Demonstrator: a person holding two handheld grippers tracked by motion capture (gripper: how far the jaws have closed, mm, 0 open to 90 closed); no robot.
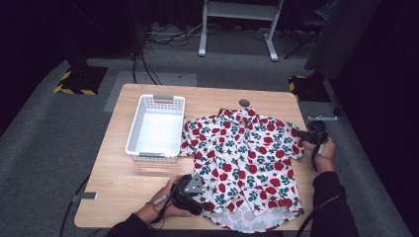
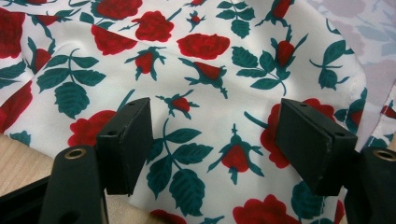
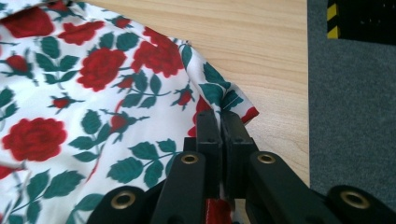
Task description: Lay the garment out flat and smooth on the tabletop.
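right tongs (image 3: 219, 116) pinching shirt (image 3: 93, 93) sleeve, left tongs (image 2: 215, 140) agape

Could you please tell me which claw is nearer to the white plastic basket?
Left. The left claw sits just below the white plastic basket, on the shirt's hem; the right claw is across the rose-print shirt.

Left gripper (image 1: 190, 193): black body, grey three-cornered plate on top, black cable trailing beside the shirt (image 1: 244, 165) hem. Blocky matte jaws with small holes; brass-ringed holes in arms. Right gripper (image 1: 312, 134): black, looped cable, by shirt sleeve. Person wears black long sleeves.
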